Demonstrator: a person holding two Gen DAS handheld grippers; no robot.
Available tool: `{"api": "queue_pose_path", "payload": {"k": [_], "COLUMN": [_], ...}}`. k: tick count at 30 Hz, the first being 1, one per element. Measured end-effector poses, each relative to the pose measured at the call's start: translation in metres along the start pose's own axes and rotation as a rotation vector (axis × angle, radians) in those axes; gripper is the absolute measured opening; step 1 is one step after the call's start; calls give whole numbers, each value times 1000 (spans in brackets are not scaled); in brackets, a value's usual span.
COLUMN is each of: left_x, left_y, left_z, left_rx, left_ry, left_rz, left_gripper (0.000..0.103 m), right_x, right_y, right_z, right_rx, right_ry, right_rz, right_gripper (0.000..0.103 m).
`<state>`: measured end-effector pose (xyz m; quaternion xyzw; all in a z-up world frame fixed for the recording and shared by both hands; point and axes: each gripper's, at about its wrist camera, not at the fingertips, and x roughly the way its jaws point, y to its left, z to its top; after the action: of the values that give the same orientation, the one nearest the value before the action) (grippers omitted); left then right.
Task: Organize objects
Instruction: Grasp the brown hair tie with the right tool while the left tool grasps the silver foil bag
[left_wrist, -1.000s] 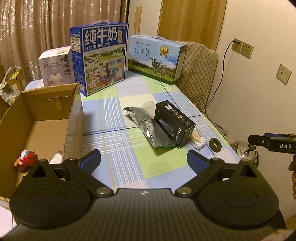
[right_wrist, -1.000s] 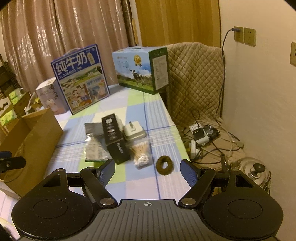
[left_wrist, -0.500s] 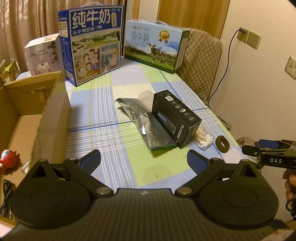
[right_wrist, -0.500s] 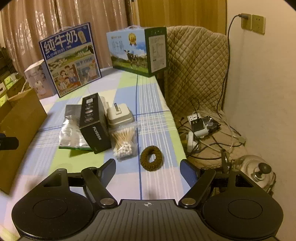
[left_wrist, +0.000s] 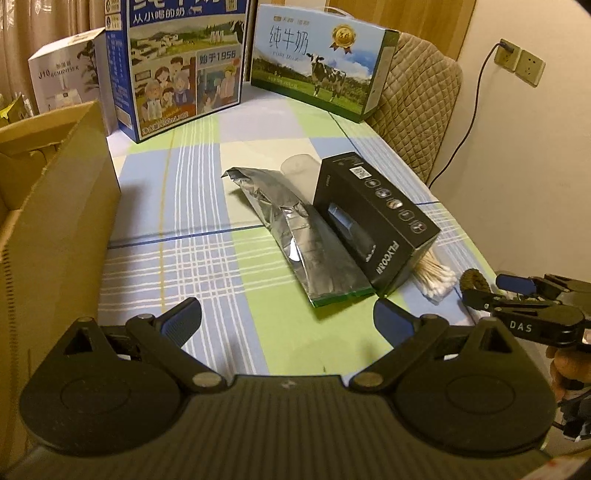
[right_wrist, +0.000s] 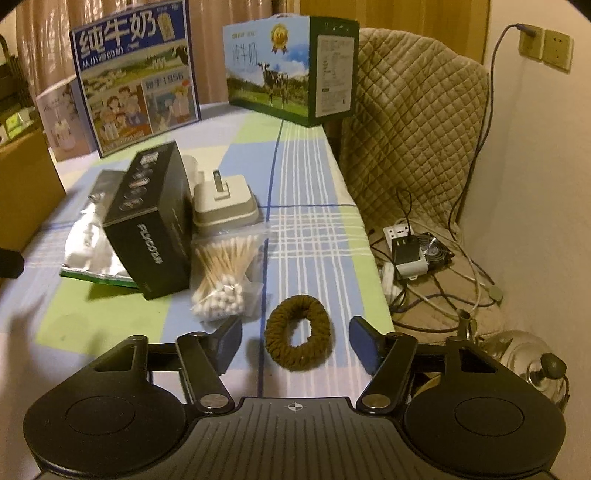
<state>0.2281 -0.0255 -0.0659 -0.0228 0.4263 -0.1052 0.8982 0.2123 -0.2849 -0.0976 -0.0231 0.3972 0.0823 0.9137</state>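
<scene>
I'm closing my right gripper (right_wrist: 295, 341) around the brown hair tie (right_wrist: 297, 338), at 5 o'clock of the cotton swabs (right_wrist: 223, 271); pads not touching yet. Left gripper (left_wrist: 287, 319) is spread, empty. Next: pinch, lift toward the cardboard box (left_wrist: 55, 236).

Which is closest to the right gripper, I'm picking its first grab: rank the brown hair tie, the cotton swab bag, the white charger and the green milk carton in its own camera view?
From the right gripper:
1. Brown hair tie, between its open fingers.
2. Cotton swab bag, just ahead, to the left.
3. White charger, behind the swabs.
4. Green milk carton, at the table's far end.
</scene>
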Motion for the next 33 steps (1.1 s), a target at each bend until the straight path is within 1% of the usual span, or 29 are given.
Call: {"api": "queue_pose_path", "payload": {"k": [5, 7, 8, 9, 12, 15, 19, 22, 23, 24, 25, 26, 28, 30, 33], "left_x": [15, 20, 23, 25, 35, 45, 61, 75, 79, 83, 85, 85, 79, 71, 54], "left_y": [3, 3, 4, 4, 3, 1, -4, -5, -4, -4, -3, -1, 0, 2, 5], "left_z": [2, 3, 4, 5, 7, 12, 19, 22, 23, 23, 23, 22, 20, 18, 10], "left_rx": [-13, -16, -17, -18, -28, -44, -51, -73, -80, -86, -97, -109, -112, -109, -77], "left_ry": [7, 10, 11, 11, 16, 21, 25, 41, 50, 59, 66, 68, 65, 84, 101], "left_rz": [-6, -7, -10, -15, -31, -56, -75, -87, -88, -89, -105, -109, -119, -116, -97], "left_gripper": [97, 97, 97, 97, 96, 89, 73, 67, 54, 45, 36, 33, 28, 27, 25], "right_x": [10, 10, 11, 10, 8, 2, -2, -3, -3, -4, -5, -6, -8, -12, -20], "right_y": [0, 3, 5, 6, 9, 12, 13, 14, 14, 14, 15, 15, 16, 18, 23], "right_z": [-3, -3, -3, -2, 2, 8, 16, 20, 21, 21, 22, 22, 22, 22, 22], "right_rx": [-1, -24, -28, -31, -22, -20, -4, 4, 6, 8, 11, 14, 17, 21, 28], "right_ry": [5, -6, -7, -6, -10, -35, -46, -48, -47, -47, -45, -43, -38, -31, -22], "right_rz": [-13, -19, -18, -21, -17, -14, -2, 3, 5, 7, 9, 12, 21, 32, 61], "right_gripper": [45, 30, 25, 16, 15, 15, 15, 15, 15, 15, 15, 15, 15, 15, 15]}}
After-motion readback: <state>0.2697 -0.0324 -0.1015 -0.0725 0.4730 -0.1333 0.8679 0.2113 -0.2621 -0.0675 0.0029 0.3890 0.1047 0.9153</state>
